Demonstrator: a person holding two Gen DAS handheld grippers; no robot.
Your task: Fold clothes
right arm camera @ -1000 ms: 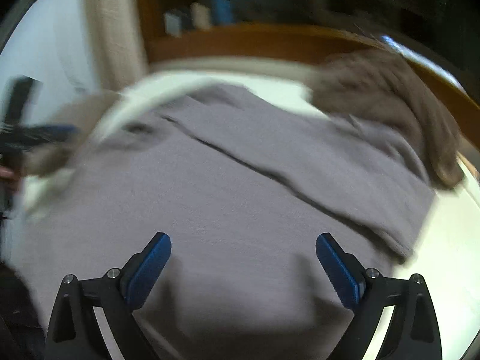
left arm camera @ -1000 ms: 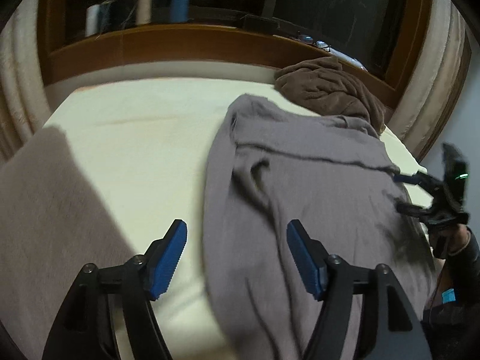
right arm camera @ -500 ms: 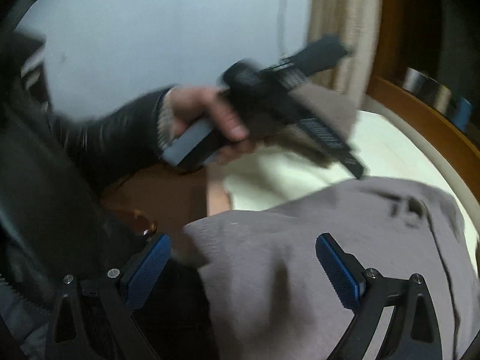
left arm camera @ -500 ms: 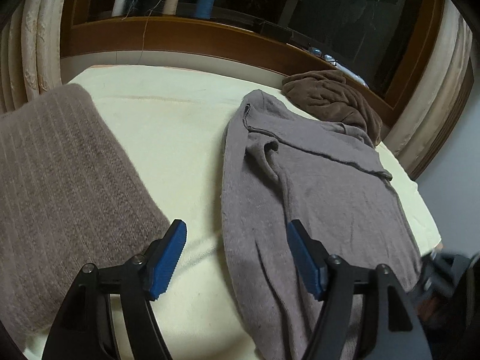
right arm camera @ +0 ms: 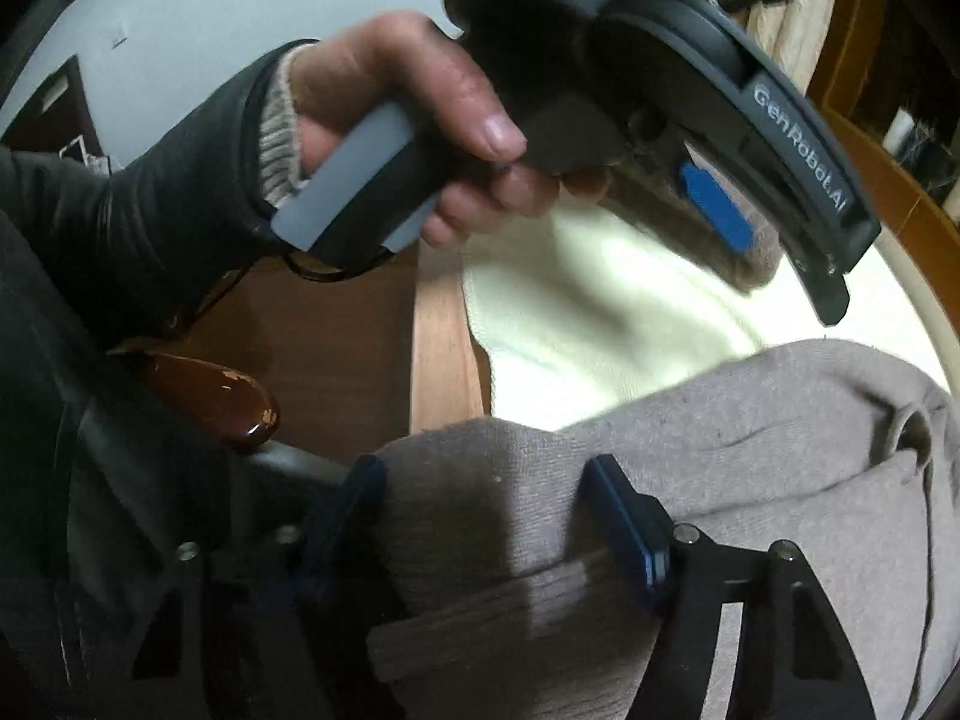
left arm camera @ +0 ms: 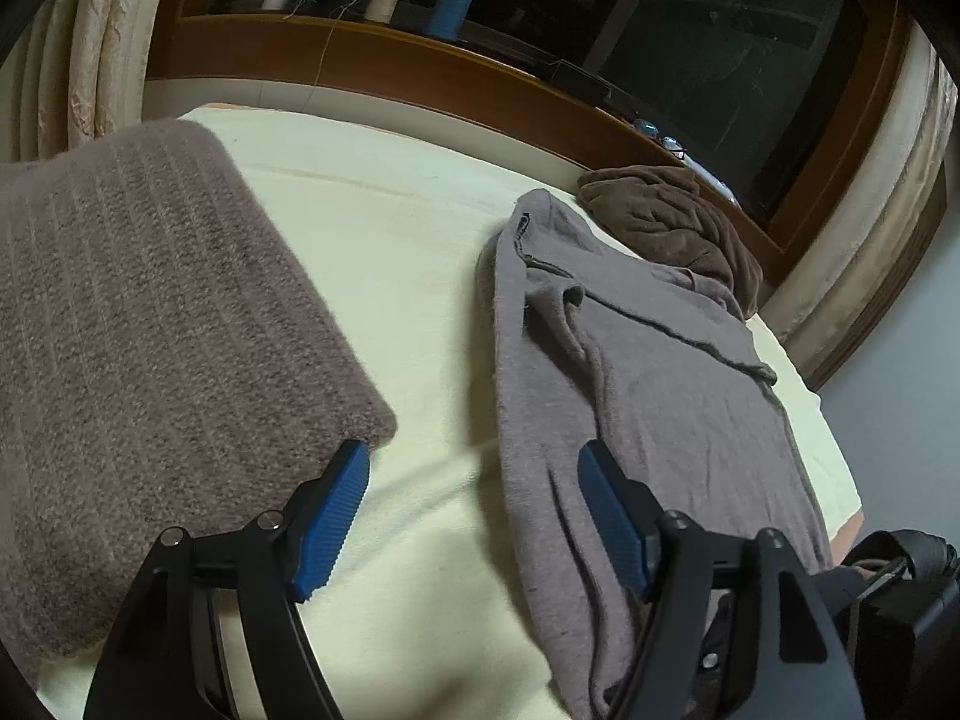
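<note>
A grey sweater (left arm camera: pixel 648 396) lay spread on the cream bed (left arm camera: pixel 384 276), the right hand-held gripper (right arm camera: pixel 480 516) closing around its near hem corner to fold it, the left hand-held gripper (left arm camera: pixel 468 516) spread and empty alongside.

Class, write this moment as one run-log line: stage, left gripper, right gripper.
stage: reaching for grey sweater hem | left gripper: open, empty, over cream bedcover | right gripper: closing, hem corner between jaws

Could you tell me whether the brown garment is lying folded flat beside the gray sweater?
No, the brown garment sits crumpled in a heap at the far end of the gray sweater.
</note>
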